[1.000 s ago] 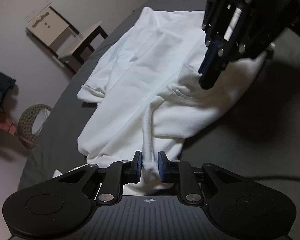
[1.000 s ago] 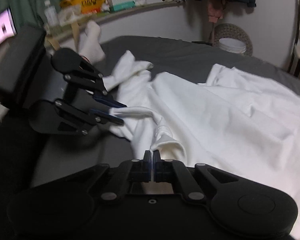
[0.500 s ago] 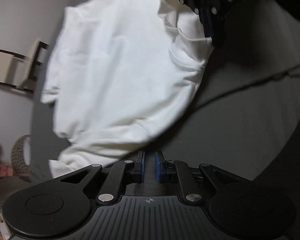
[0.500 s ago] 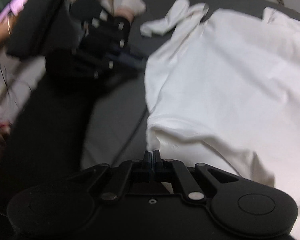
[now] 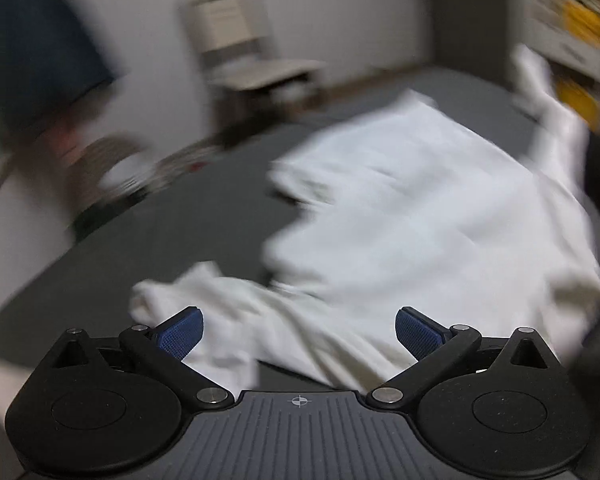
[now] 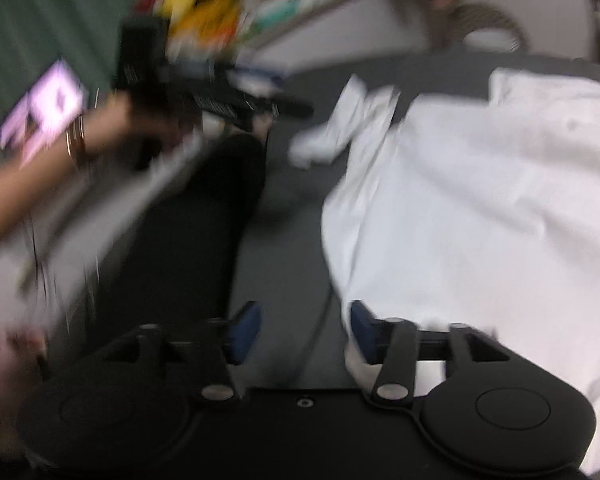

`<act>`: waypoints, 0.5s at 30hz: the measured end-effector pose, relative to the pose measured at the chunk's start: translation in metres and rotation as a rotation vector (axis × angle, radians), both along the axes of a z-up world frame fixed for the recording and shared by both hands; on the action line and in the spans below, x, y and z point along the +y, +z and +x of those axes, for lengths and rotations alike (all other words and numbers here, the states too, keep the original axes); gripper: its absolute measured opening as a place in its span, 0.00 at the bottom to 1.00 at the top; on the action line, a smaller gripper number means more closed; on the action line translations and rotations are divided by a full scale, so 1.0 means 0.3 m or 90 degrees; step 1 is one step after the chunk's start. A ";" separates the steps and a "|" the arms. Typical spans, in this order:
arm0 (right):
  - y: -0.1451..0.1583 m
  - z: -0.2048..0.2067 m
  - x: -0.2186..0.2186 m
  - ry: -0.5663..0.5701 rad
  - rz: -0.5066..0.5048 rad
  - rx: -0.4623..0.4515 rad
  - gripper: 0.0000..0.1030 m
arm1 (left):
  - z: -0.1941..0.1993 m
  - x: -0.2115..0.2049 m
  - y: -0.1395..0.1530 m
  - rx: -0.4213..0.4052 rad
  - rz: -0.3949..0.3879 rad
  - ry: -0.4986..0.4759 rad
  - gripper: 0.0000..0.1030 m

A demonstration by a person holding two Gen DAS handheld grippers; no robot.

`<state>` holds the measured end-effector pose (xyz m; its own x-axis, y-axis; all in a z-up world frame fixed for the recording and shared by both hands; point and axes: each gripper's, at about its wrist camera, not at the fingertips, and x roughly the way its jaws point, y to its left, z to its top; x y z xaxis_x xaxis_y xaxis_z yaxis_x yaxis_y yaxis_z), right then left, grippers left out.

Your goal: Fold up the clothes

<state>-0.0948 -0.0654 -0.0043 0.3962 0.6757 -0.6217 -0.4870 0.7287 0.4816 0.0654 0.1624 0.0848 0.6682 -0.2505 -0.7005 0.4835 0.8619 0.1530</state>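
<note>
The white garment (image 5: 420, 216) lies spread on the grey bed (image 5: 180, 220). The left hand-held gripper (image 5: 299, 326) gapes wide and empty. The right hand-held gripper (image 6: 304, 326) is likewise parted, gripping nothing.

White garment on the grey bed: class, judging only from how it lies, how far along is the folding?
Done: the white garment lies spread on the grey bed, one sleeve trailing out.
In hand: nothing; the left hand-held gripper and right hand-held gripper are open and empty.
Left: every fold, sleeves and body. Blur hides finer creases.

White sweatshirt (image 5: 420, 208) spread flat, rumpled
</note>
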 end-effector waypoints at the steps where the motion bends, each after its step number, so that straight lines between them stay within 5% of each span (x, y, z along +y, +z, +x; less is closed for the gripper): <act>1: 0.002 0.013 0.009 -0.011 -0.003 -0.017 0.56 | 0.033 0.014 -0.004 0.006 -0.005 0.029 1.00; 6: -0.077 0.054 0.103 0.003 -0.086 -0.061 0.56 | 0.136 0.020 -0.107 0.071 0.123 -0.014 0.99; 10: -0.162 0.073 0.145 0.025 -0.067 -0.028 0.56 | 0.117 -0.045 -0.186 0.103 0.233 -0.086 0.93; 15: -0.214 0.086 0.179 -0.002 -0.052 -0.048 0.56 | 0.156 -0.094 -0.313 0.159 0.311 -0.081 0.36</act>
<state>-0.0690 -0.0117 -0.0686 0.4457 0.6226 -0.6432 -0.5175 0.7655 0.3824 0.1121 0.1343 -0.0091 0.4527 0.0757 -0.8884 0.6513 0.6524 0.3875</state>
